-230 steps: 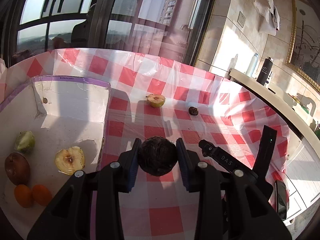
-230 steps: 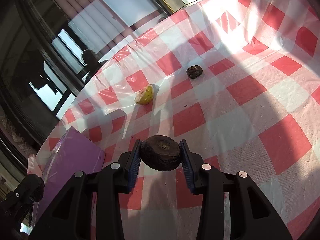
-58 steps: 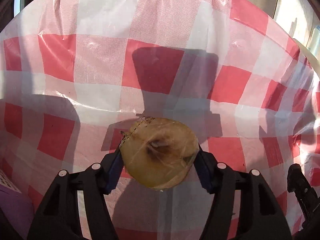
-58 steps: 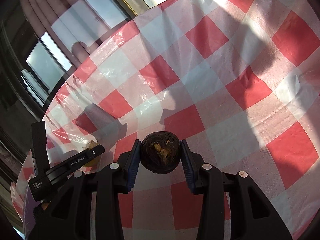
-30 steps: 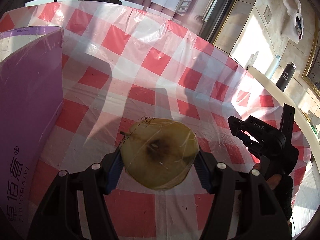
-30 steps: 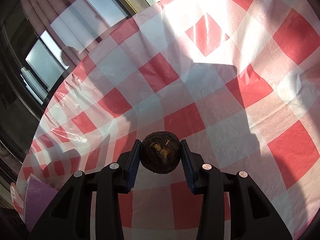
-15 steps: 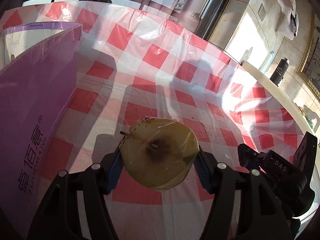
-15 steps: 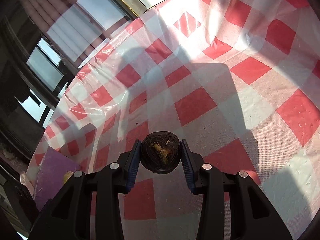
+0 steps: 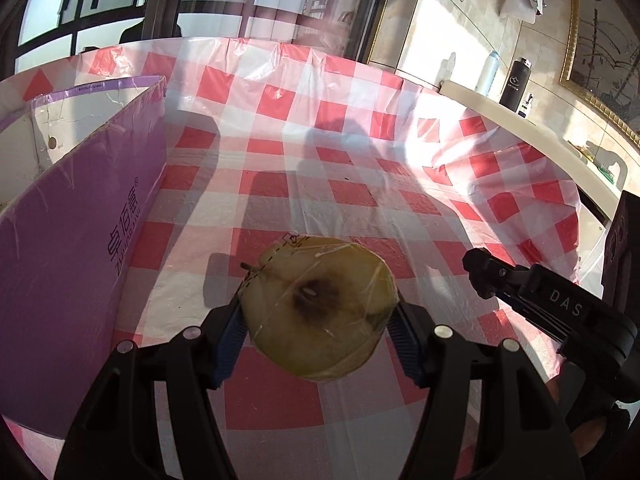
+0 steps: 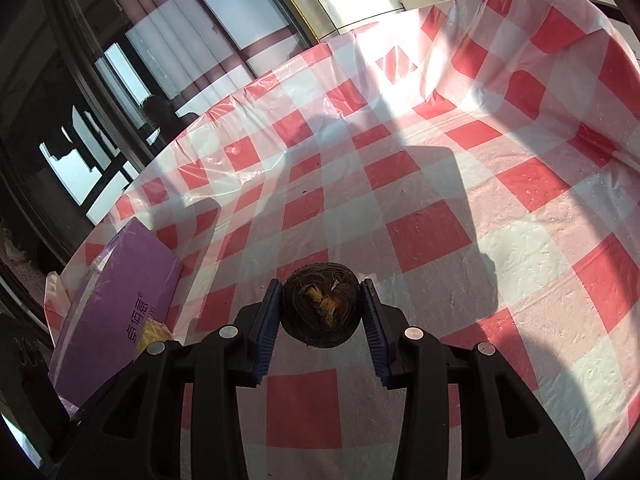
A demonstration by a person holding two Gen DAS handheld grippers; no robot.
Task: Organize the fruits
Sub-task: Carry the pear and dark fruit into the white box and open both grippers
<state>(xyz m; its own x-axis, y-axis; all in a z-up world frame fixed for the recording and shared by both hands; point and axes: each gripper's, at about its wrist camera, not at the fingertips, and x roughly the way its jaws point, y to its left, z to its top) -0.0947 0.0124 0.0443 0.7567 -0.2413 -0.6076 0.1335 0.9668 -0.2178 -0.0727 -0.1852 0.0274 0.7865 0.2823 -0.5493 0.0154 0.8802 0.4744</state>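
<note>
My left gripper (image 9: pixel 320 316) is shut on a halved yellow-green apple wrapped in film (image 9: pixel 320 308), cut face up, held above the red-and-white checked tablecloth (image 9: pixel 352 192). The purple box (image 9: pixel 76 240) stands just to its left, its white inside partly seen. My right gripper (image 10: pixel 320 312) is shut on a small dark round fruit (image 10: pixel 320 310) with a yellowish core, held above the cloth. The purple box (image 10: pixel 116 304) shows at the left of the right wrist view. The right gripper's body (image 9: pixel 560 312) shows at the right of the left wrist view.
A counter (image 9: pixel 520 120) with a black bottle (image 9: pixel 516 84) and a white bottle (image 9: pixel 486 72) runs behind the table at the right. Windows (image 9: pixel 100 8) line the far side. The cloth's far edge (image 10: pixel 460 12) rises up.
Both grippers have lifted and pulled back with their fruit. The purple box now shows more fully at the left of both views.
</note>
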